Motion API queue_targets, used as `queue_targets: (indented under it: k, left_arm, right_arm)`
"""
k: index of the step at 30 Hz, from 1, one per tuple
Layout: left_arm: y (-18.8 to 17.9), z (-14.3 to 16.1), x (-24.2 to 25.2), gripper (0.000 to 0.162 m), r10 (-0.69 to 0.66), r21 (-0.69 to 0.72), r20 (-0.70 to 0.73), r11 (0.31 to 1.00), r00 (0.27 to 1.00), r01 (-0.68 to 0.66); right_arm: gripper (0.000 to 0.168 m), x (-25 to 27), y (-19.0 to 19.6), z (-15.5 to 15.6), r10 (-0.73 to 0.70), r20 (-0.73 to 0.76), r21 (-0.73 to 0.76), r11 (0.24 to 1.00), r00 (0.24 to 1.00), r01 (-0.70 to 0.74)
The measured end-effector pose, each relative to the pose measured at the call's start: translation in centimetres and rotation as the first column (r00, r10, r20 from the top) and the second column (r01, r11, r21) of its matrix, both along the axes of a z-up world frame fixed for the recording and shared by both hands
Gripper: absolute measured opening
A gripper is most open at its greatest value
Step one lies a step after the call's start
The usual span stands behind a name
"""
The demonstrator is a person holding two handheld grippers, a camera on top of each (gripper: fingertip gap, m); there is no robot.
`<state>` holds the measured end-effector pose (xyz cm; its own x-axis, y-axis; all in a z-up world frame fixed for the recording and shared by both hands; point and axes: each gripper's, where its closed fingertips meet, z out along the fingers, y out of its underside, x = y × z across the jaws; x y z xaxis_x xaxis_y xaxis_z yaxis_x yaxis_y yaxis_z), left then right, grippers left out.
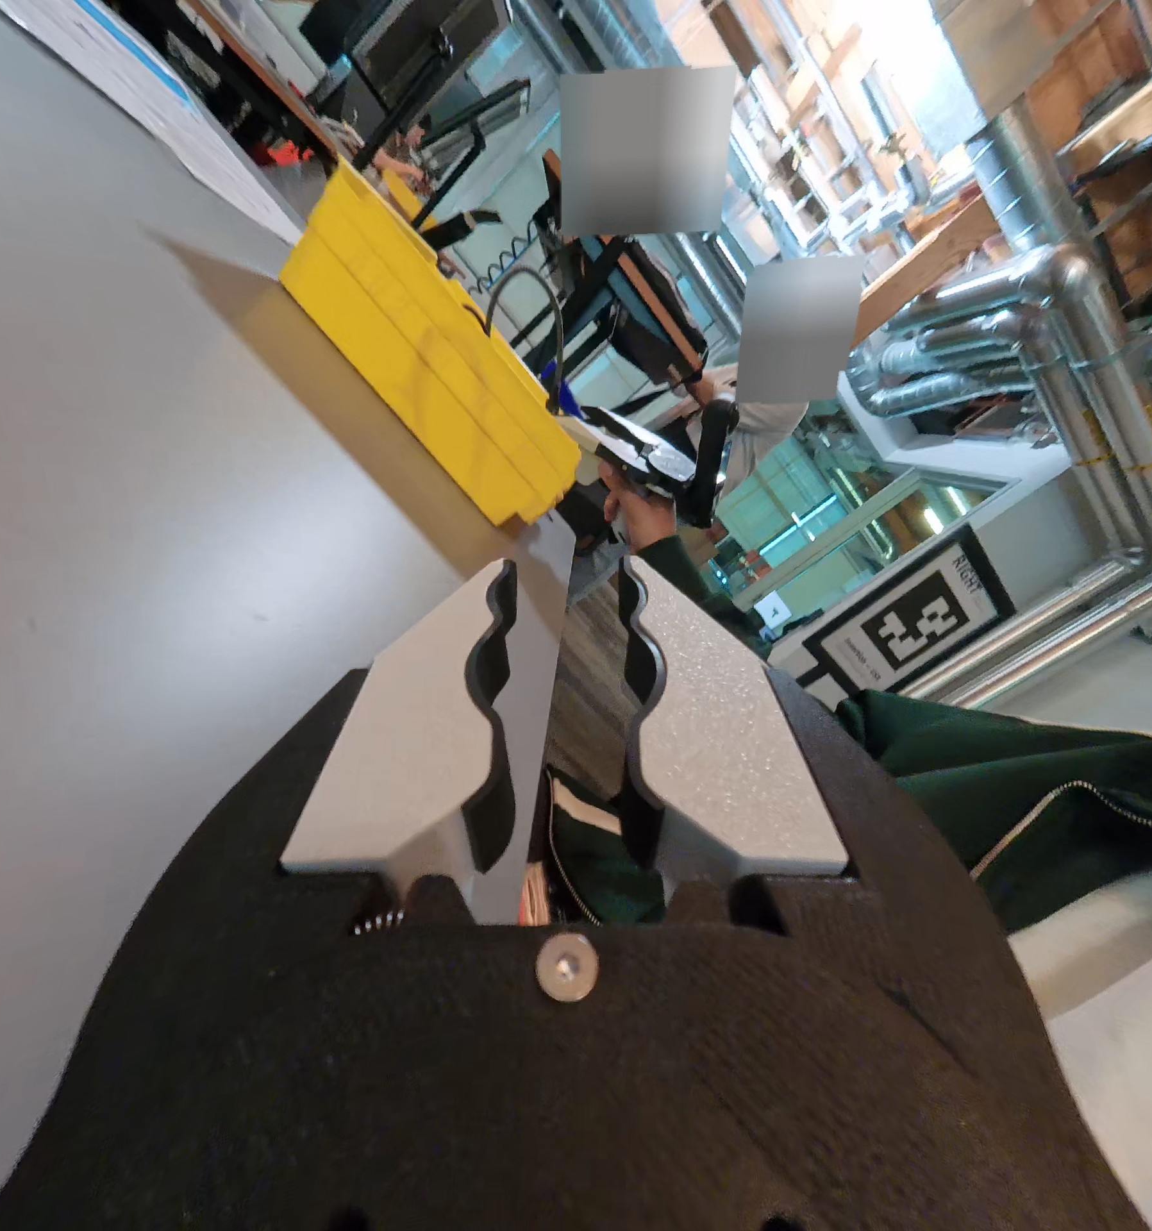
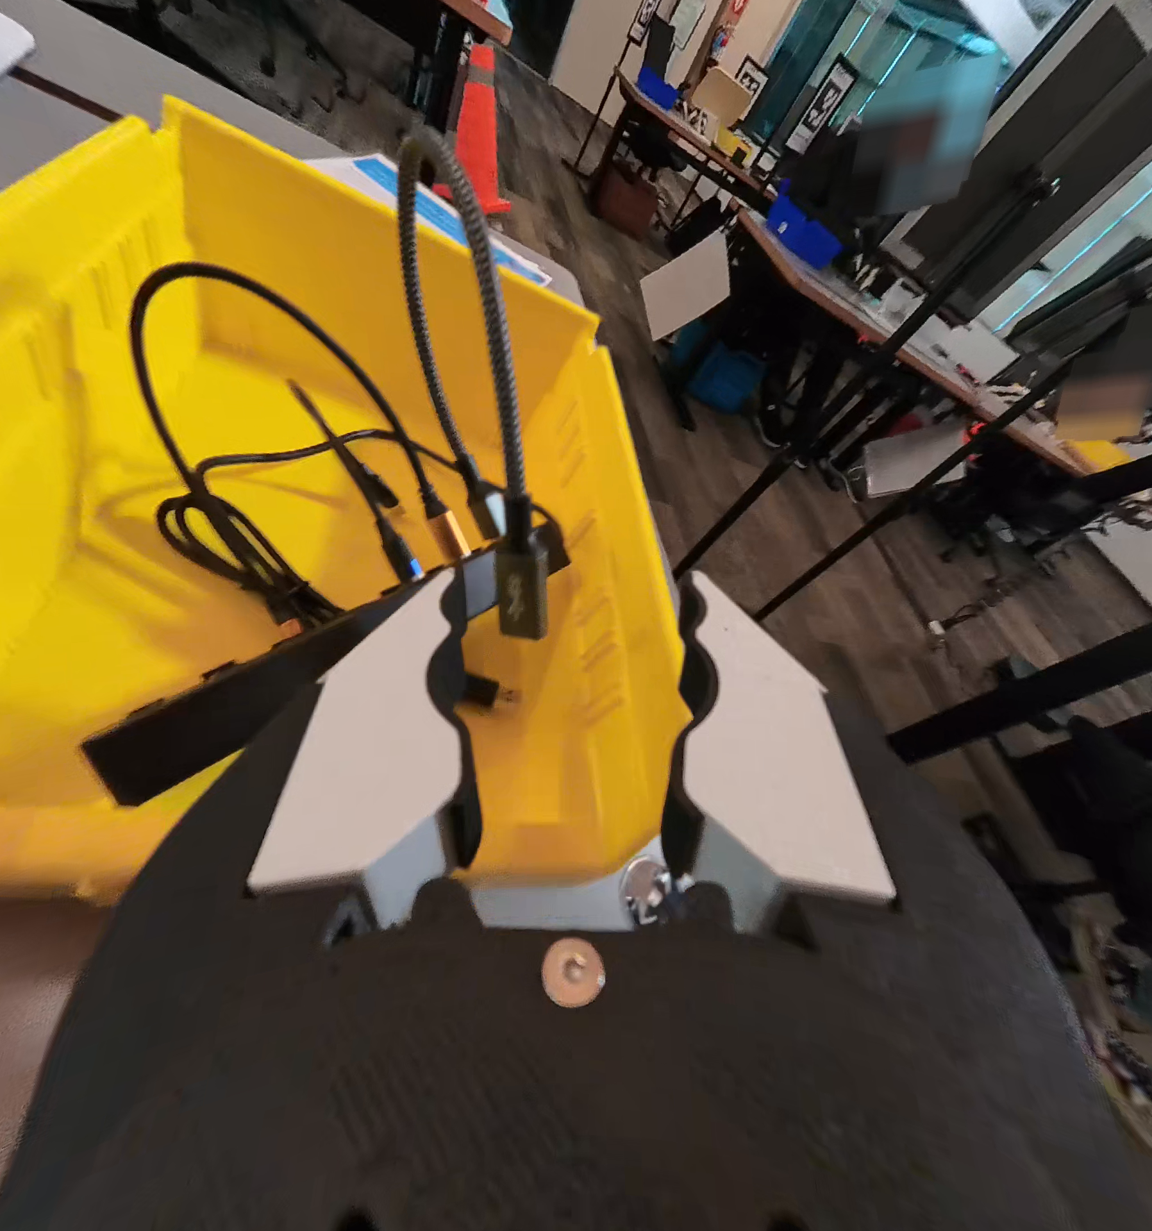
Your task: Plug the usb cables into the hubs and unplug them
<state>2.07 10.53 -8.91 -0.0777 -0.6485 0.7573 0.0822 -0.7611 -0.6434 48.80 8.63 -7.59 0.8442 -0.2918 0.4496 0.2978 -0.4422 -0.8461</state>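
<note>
Workshop, grey tabletop [image 1: 127, 466], yellow bin [image 2: 333, 266]. Both tools released, empty: right tool [image 2: 570, 586], left tool [image 1: 566, 573]. Braided cable [image 2: 473, 320] judged stiff, light; rigid plug housing [image 2: 523, 586] best gripped.

My left hand-held gripper [image 1: 563, 613] has a black textured body, pale grey fingers [image 1: 426, 719] edged with wavy black pads, a silver screw [image 1: 566, 967] at centre and a small spring [image 1: 378, 922]. The right hand-held gripper [image 2: 570, 626] matches it. I wear a dark green zipped jacket [image 1: 1026, 786].
</note>
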Motion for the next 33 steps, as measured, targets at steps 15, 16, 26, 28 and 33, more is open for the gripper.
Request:
queue_targets:
  k: [15, 16, 26, 28, 33]
  left_arm:
    - [-5.6, -1.9, -4.6, 0.021, 0.204, 0.194, -0.197, 0.967, 0.959, -0.166]
    - [-4.9, -2.1, -5.2, 0.021, 0.288, 0.244, -0.232, 0.942, 0.929, -0.231]
    - [-2.2, -0.9, -7.8, 0.043, 0.541, 0.445, -0.181, 0.790, 0.822, -0.422]
    - [-1.0, -0.7, -7.9, 0.043, 0.605, 0.537, -0.174, 0.720, 0.777, -0.441]
    - [1.8, 1.0, -5.7, 0.045, 0.632, 0.667, -0.111, 0.620, 0.767, -0.413]
  right_arm:
    - [0.080, -2.2, -8.0, -3.6, -0.002, -0.275, 0.058, 0.998, 0.961, 0.019]
    - [0.082, -2.3, -8.3, -3.8, -0.008, -0.283, 0.055, 0.998, 0.959, 0.025]
    - [0.093, -2.5, -8.1, -4.6, -0.018, -0.320, 0.113, 0.992, 0.947, 0.057]
    - [0.095, -1.5, -8.1, -4.2, -0.033, -0.263, 0.123, 0.990, 0.964, 0.067]
    - [0.097, 1.0, -5.7, -2.3, -0.013, -0.286, 0.224, 0.971, 0.958, 0.080]
